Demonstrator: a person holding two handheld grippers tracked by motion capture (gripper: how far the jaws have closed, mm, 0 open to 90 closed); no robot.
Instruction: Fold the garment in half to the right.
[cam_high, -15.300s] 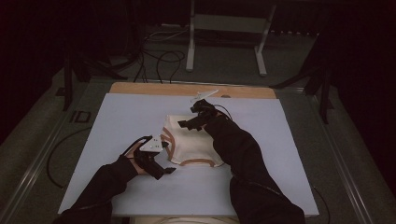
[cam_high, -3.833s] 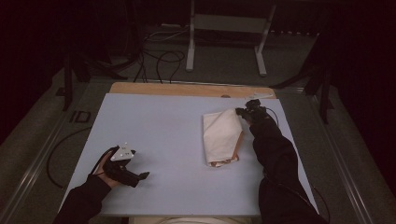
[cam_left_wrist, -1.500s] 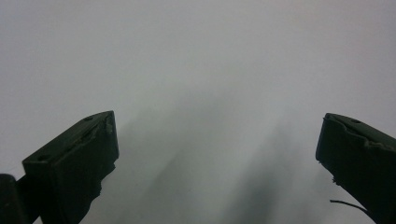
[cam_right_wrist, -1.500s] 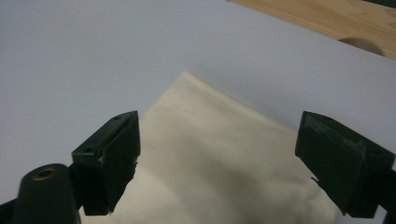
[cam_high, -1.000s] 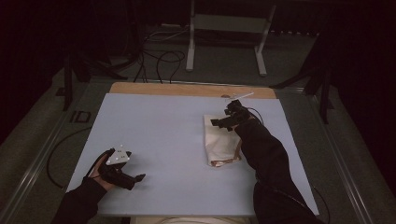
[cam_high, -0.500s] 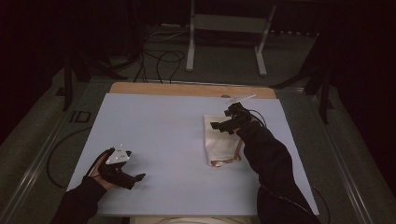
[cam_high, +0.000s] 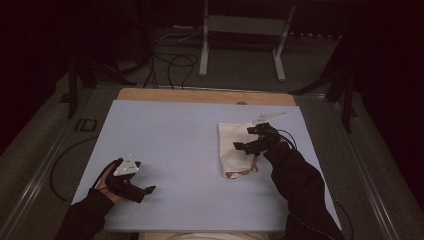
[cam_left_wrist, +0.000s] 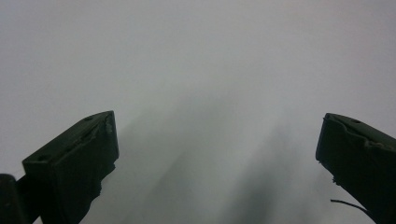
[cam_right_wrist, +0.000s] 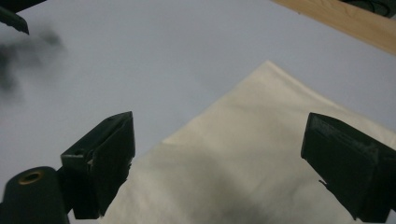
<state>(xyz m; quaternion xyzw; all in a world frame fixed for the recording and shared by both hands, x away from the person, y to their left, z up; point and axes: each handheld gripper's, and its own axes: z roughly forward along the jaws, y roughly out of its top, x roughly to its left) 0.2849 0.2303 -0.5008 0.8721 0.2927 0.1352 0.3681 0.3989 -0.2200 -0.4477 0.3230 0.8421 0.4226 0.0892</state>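
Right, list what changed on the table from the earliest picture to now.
The cloth went from spread mid-table to a narrow folded strip at the right. The right gripper hangs open over it; the left gripper, open, pulled back to the near left. The table is unchanged.

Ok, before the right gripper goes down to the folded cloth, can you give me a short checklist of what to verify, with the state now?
1. Right gripper jaws open: ok, wide apart in the right gripper view.
2. Right gripper above the folded cloth: ok.
3. Cloth between the jaws: ok, its surface lies under the gap.
4. Cloth lying flat on the table: ok mostly; near edge shows a brownish rim.
5. Left gripper away from the cloth: ok, open at the table's near left.
6. Contact with the cloth: cannot tell.
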